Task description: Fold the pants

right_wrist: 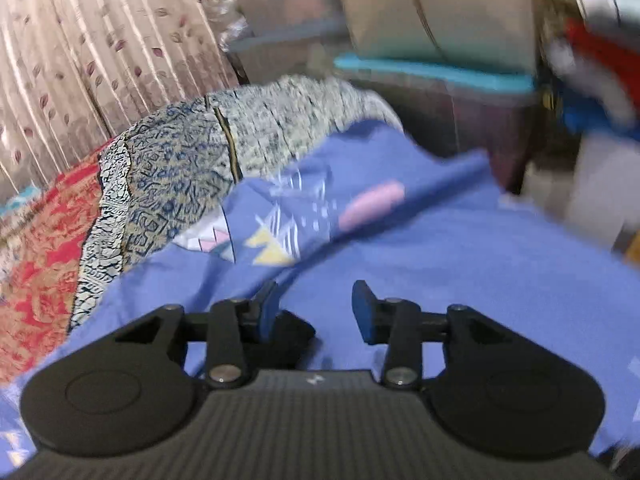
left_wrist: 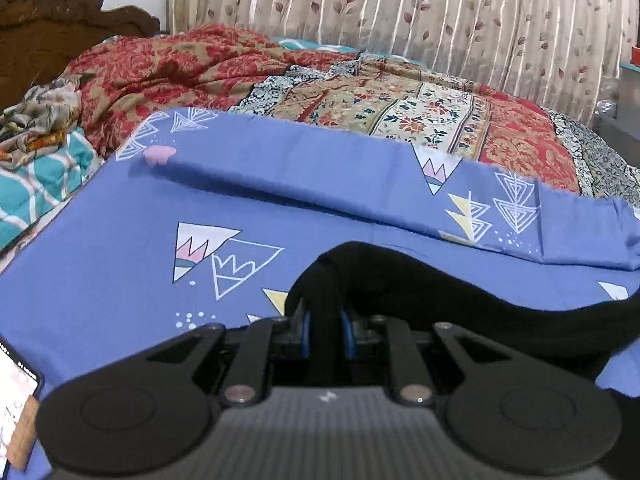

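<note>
On the blue bedsheet printed with white and yellow triangles point(left_wrist: 100, 280), the black fabric pants point(left_wrist: 460, 284) are lying stretched out to the right, with one raised fold pinched between the blue pads of the left gripper point(left_wrist: 327, 320), whose jaws are sitting nearly together on the cloth. The right gripper point(right_wrist: 316, 308) is hovering over bare sheet with its jaws standing well apart and holding nothing; no pants are showing in its blurred view.

Risks, as I judge them: the left grip is taking only a narrow ridge of cloth, so a quick lift is likely to let it slip out, or to catch the sheet underneath and drag it along. With only one end held, the far part is likely to bunch rather than fold flat. A white-screened phone point(left_wrist: 16, 384) is resting at the sheet's near left edge and could be swept off.

A teal-lidded storage bin point(right_wrist: 432, 70) is standing beyond the bed; its contents cannot be made out.
</note>
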{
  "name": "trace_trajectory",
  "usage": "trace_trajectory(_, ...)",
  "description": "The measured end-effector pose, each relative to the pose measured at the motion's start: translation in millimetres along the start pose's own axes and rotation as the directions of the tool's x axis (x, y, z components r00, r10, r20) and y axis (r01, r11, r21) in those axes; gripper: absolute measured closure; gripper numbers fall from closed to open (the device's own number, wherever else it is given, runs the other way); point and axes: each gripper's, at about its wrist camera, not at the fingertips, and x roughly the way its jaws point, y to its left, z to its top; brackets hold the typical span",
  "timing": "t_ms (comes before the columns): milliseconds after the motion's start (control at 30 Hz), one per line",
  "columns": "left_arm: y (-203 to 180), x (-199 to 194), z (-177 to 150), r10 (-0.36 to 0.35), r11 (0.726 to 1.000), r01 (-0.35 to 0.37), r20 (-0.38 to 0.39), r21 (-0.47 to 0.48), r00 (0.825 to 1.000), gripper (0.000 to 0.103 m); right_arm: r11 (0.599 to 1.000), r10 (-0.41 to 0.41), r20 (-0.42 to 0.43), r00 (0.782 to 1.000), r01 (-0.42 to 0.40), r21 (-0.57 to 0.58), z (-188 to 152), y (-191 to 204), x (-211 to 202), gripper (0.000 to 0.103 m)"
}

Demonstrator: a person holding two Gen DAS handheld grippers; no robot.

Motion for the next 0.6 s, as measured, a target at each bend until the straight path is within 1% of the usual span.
trace_trajectory(67,-2.3,-5.4,-3.3,0.004,0.999,-0.005,0.023,0.038,1.0,0.089,1.0,-0.016,-0.034,0.999,0.016,0.013,-8.2,-8.7,4.0,0.06)
trace_trajectory(100,-2.3,-8.1,-3.6,0.001,0.999,-0.002,0.03,0.043,1.0,0.089,1.0,-0.028,-0.04,0.999,0.028,0.004,-10.9,-7.9,3.9,0.059)
trace_trajectory(167,-2.7,-12.8,-2.7,-0.008,0.999,0.006,0.046,0.047,0.999,0.088,1.0,-0.024,-0.053,0.998,0.024,-0.002,-12.4,-5.8,8.7,0.059)
trace_trajectory(300,-7.1,-29.2,-7.7,-0.006,0.999,0.002,0.092,0.037,0.996,0.088,1.0,0.016,-0.086,0.996,-0.016,-0.002,-18.6,24.9,26.9,0.058)
trace_trajectory(333,-7.2,-32.4,-8.6,-0.006,0.999,0.003,0.101,0.033,0.995,0.088,0.999,0.029,-0.094,0.995,-0.031,-0.021,-20.0,35.5,33.7,0.052)
trace_trajectory(367,-8.3,-37.1,-11.6,-0.004,1.0,0.001,0.11,0.031,0.994,0.088,0.999,0.03,-0.1,0.995,-0.035,-0.04,-23.0,45.0,39.7,0.043)
trace_trajectory(400,-9.1,-40.3,-13.1,0.0,0.999,-0.004,0.114,0.032,0.993,0.088,0.998,0.021,-0.109,0.994,-0.028,-0.057,-26.4,53.6,47.4,0.039)
trace_trajectory(433,-10.1,-43.6,-14.9,0.006,0.999,-0.01,0.117,0.034,0.993,0.088,0.998,0.004,-0.118,0.993,-0.012,-0.066,-30.6,61.5,55.8,0.036)
trace_trajectory(500,-11.6,-49.2,-17.1,0.014,0.999,-0.019,0.123,0.041,0.992,0.088,0.997,-0.043,-0.132,0.99,0.035,-0.062,-37.8,68.3,70.2,0.036)
trace_trajectory(533,-11.9,-52.0,-17.5,0.016,0.999,-0.022,0.127,0.041,0.992,0.088,0.996,-0.076,-0.141,0.987,0.069,-0.055,-41.5,68.8,77.8,0.042)
trace_trajectory(567,-11.8,-55.0,-17.9,0.018,0.999,-0.024,0.131,0.039,0.991,0.088,0.995,-0.1,-0.159,0.982,0.094,-0.044,-44.7,67.5,84.0,0.08)
trace_trajectory(600,-11.9,-58.0,-18.6,0.02,0.999,-0.025,0.134,0.035,0.991,0.088,0.995,-0.101,-0.18,0.979,0.097,-0.028,-46.7,63.2,88.6,0.096)
